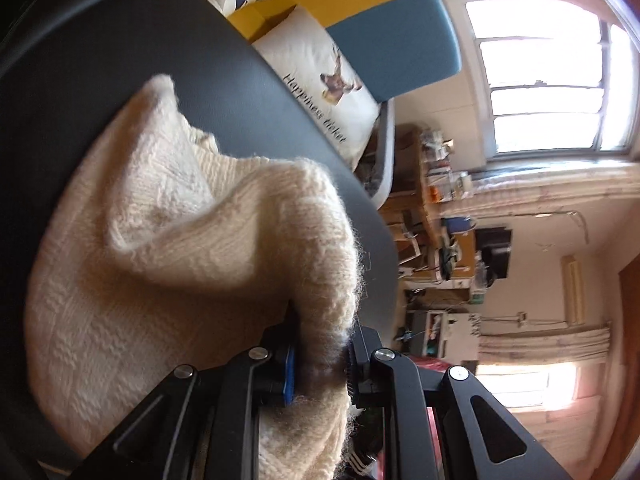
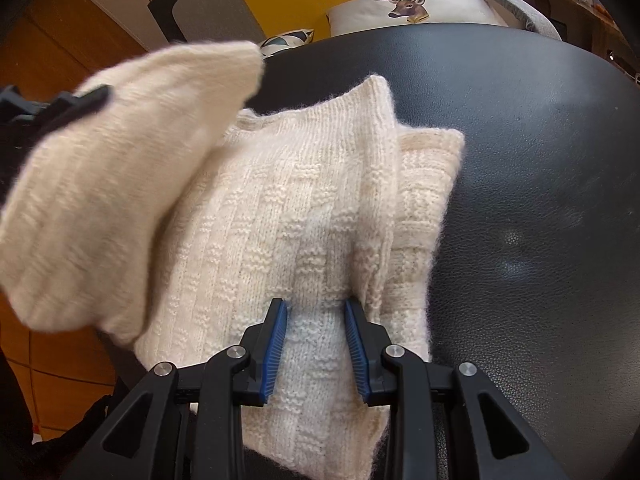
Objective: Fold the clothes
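The cream basket-weave knitted sweater [image 2: 304, 216] lies folded on the black leather tabletop [image 2: 520, 160], its long axis running away from the right hand-held gripper [image 2: 316, 308], whose blue pads stand apart, straddling the near fabric. The left hand-held gripper [image 1: 320, 364] pinches a lifted fuzzy fold.
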Available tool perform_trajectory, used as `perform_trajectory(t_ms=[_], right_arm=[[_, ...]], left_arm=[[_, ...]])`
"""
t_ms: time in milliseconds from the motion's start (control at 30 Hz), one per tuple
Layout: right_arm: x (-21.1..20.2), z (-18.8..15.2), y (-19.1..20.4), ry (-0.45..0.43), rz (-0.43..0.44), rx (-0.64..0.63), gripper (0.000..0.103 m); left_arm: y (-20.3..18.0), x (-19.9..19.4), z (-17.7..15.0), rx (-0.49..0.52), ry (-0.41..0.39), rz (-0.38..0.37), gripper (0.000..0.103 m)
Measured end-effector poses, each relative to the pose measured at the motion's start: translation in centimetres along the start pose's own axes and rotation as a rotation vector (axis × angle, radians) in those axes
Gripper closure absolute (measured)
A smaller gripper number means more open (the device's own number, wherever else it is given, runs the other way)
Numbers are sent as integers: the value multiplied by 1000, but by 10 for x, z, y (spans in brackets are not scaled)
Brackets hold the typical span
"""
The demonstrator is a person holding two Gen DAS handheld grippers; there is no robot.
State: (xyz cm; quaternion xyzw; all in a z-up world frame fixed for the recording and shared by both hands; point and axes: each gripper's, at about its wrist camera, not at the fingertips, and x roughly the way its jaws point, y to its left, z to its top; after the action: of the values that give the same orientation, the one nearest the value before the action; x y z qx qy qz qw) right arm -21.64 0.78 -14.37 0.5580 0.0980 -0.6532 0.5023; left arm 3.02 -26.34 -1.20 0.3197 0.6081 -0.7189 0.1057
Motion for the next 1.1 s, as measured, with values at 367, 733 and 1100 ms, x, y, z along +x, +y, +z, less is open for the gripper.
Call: perform_trajectory(t_ms=[367,733,1100], right_arm=[[-3,-9,-10,-38,77,38,73],[-5,-19,-13,-64,156,79,74],[-22,-32,-18,-115,194,111,74]], left_arm=[[-3,69,-28,69,19,130,84],[-46,82,-41,315,36,141,85],[4,93,-25,62,284,-153,45]])
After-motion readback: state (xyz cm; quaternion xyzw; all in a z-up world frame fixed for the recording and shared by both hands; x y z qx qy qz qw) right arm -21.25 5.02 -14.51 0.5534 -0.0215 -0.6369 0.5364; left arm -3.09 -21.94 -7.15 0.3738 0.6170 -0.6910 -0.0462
